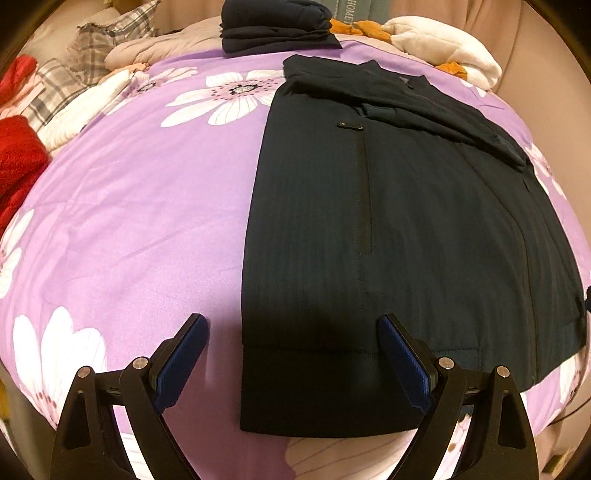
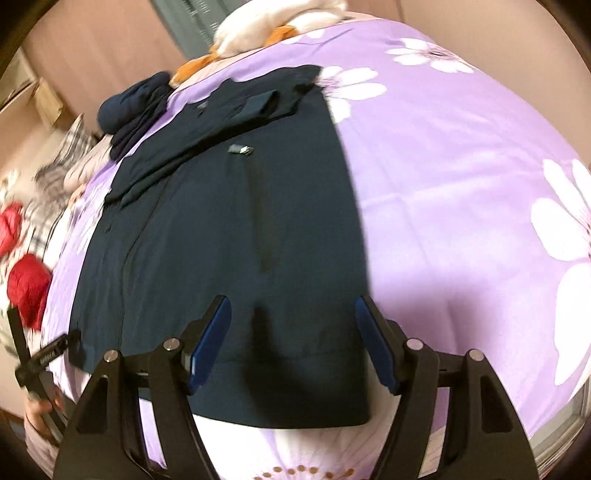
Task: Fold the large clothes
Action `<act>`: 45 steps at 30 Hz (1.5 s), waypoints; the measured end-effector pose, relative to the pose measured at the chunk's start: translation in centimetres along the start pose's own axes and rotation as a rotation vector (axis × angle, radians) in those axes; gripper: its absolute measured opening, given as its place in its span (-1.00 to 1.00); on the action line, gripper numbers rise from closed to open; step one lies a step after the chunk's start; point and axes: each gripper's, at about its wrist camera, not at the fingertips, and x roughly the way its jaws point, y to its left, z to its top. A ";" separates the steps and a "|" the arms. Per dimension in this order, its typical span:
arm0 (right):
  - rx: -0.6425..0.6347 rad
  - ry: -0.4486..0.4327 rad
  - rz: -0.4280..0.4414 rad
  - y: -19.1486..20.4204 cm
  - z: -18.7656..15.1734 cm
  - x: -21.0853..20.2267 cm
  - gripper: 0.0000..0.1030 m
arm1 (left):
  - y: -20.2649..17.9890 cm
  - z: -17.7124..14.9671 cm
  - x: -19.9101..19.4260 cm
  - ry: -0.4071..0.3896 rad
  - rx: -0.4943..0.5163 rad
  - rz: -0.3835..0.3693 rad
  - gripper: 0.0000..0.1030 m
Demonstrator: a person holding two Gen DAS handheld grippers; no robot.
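Observation:
A dark blue-green jacket [image 1: 406,221] lies flat on a purple flowered bedspread [image 1: 147,184], its sleeves folded across the chest and its hem nearest to me. My left gripper [image 1: 291,317] hovers open over the hem's left corner, with one pad [image 1: 181,358] above the bedspread and the other above the fabric. In the right wrist view the same jacket [image 2: 207,240] fills the middle. My right gripper [image 2: 293,300] is open above the hem's right corner, and nothing is pinched between its pads.
A folded stack of dark clothes [image 1: 275,26] sits at the far edge of the bed. A white and orange plush [image 1: 443,44] lies at the back right. Red garments [image 1: 18,158] and plaid cloth [image 1: 92,48] are piled at the left. A hand [image 2: 37,410] shows at the lower left.

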 end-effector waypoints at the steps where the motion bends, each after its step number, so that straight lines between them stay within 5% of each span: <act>1: 0.014 -0.002 -0.004 -0.3 0.0 -0.1 0.36 | 0.1 -0.1 -0.1 0.000 -0.005 -0.003 0.80; 5: 0.077 0.014 0.024 -1.6 -0.3 -0.1 0.36 | 0.7 0.2 0.2 0.012 -0.036 -0.057 0.80; 12: 0.123 0.064 0.098 -2.2 -1.0 0.9 0.43 | 2.1 1.5 0.7 0.053 -0.121 -0.305 0.80; 27: 0.121 0.104 0.256 -1.7 2.4 4.0 0.43 | 4.2 4.3 2.6 0.080 -0.240 -0.562 0.84; 39: 0.217 0.130 0.373 -2.1 4.9 6.4 0.34 | 4.6 6.8 4.6 0.121 -0.297 -0.697 0.84; 45: 0.228 0.158 0.413 -2.8 4.2 5.7 0.29 | 4.2 5.8 3.7 0.112 -0.261 -0.681 0.84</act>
